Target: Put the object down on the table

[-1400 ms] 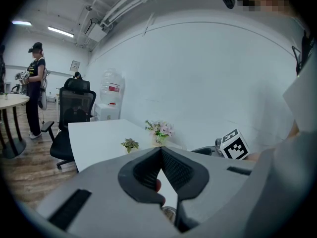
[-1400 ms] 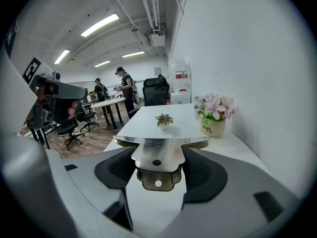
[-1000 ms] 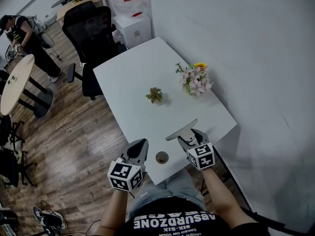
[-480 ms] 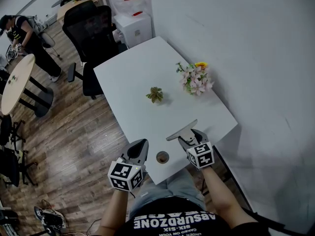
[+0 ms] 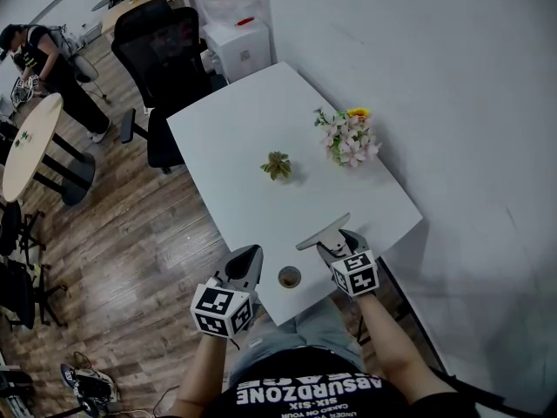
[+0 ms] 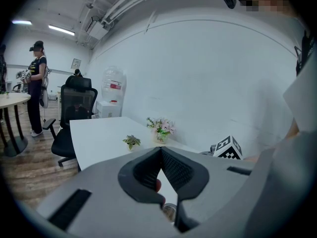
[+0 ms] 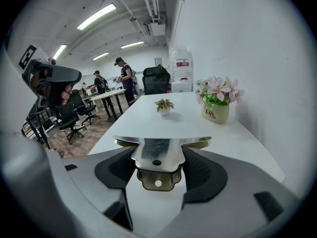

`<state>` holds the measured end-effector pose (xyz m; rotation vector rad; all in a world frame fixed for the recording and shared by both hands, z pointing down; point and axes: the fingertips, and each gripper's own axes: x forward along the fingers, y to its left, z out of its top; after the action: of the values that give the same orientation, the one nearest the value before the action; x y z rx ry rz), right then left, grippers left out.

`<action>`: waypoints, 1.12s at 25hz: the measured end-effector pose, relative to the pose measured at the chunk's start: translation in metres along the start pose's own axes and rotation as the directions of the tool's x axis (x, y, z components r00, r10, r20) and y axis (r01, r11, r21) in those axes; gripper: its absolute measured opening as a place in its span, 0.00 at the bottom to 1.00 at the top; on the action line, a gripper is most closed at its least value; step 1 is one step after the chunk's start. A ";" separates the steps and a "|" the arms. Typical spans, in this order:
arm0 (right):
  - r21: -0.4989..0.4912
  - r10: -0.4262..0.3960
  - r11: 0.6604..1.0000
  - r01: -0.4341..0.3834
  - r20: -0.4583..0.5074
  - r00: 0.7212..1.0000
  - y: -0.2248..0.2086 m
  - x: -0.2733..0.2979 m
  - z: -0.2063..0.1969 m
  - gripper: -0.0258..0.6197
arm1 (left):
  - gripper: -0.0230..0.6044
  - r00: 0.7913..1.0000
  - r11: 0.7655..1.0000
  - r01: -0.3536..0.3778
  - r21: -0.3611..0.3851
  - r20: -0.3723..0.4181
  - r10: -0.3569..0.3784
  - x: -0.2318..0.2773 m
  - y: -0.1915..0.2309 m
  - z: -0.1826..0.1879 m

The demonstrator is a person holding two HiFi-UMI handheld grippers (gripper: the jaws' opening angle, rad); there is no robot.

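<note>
White table (image 5: 252,129) sits below your right gripper (image 5: 336,245), clamped on the metal clip (image 5: 322,232), held flat for setting down, while your left gripper (image 5: 246,261) hangs closed and empty.

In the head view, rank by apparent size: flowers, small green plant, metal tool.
1. flowers
2. metal tool in the right gripper and small green plant: about alike; the tool is longer but thinner.

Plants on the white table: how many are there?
2. A small green plant near the middle of the table; a pot of pink flowers beside the wall. None seems hidden.
</note>
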<state>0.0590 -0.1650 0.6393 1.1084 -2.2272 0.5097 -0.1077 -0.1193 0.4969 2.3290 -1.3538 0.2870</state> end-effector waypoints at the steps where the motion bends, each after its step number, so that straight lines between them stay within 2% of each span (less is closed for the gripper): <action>1: 0.000 0.000 1.000 0.000 -0.002 1.000 0.000 0.001 -0.001 0.48 | 0.04 1.000 1.000 -0.001 0.001 0.000 0.001 0.000 0.001 0.000; 28: -0.020 0.005 1.000 -0.007 -0.095 0.996 0.000 0.022 -0.035 0.48 | 0.05 1.000 1.000 -0.017 -0.011 -0.006 0.016 -0.005 0.007 -0.005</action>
<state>0.0605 -0.1580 0.6799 1.0454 -2.1502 0.5300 -0.1164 -0.1161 0.5010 2.3073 -1.3692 0.2902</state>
